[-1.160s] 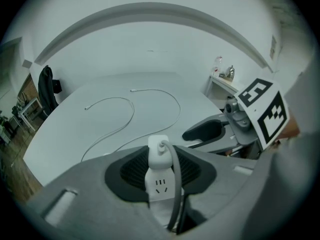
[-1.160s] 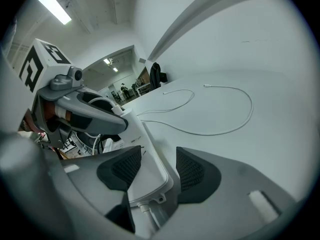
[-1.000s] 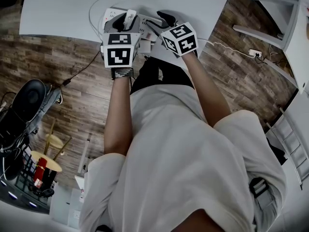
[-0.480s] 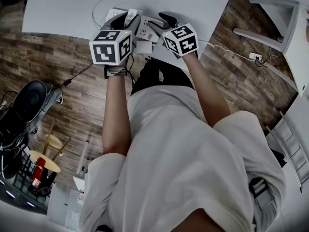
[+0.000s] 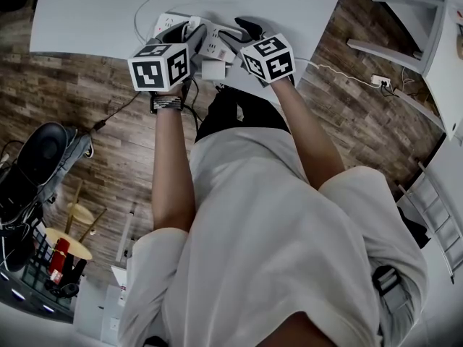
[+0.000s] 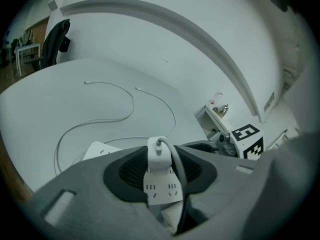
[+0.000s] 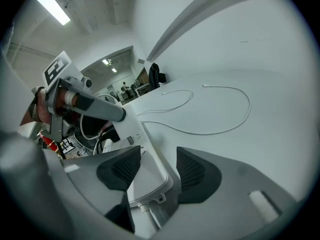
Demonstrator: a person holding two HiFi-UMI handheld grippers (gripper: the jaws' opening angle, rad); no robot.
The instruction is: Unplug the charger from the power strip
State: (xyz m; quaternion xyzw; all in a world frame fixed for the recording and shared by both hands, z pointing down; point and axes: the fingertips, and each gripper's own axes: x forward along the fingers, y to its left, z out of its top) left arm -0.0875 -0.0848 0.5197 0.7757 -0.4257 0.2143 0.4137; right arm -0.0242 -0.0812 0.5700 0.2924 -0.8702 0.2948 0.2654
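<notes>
On the white table lies a white power strip. The white charger, with its cable leaving from the top, stands on the strip's socket face. My left gripper has its dark ribbed pads on both sides of the charger, and the jaws are opening slightly. My right gripper grips the strip's cable end between its pads. In the head view the left gripper and right gripper meet over the strip near the table's front edge.
Thin white cables loop across the table beyond the strip. A black chair stands on the wooden floor at the left. White furniture and a floor socket with a cord are on the right.
My left gripper has rolled and shifted a little left, so its marker cube now shows two faces. The right gripper has not moved.
</notes>
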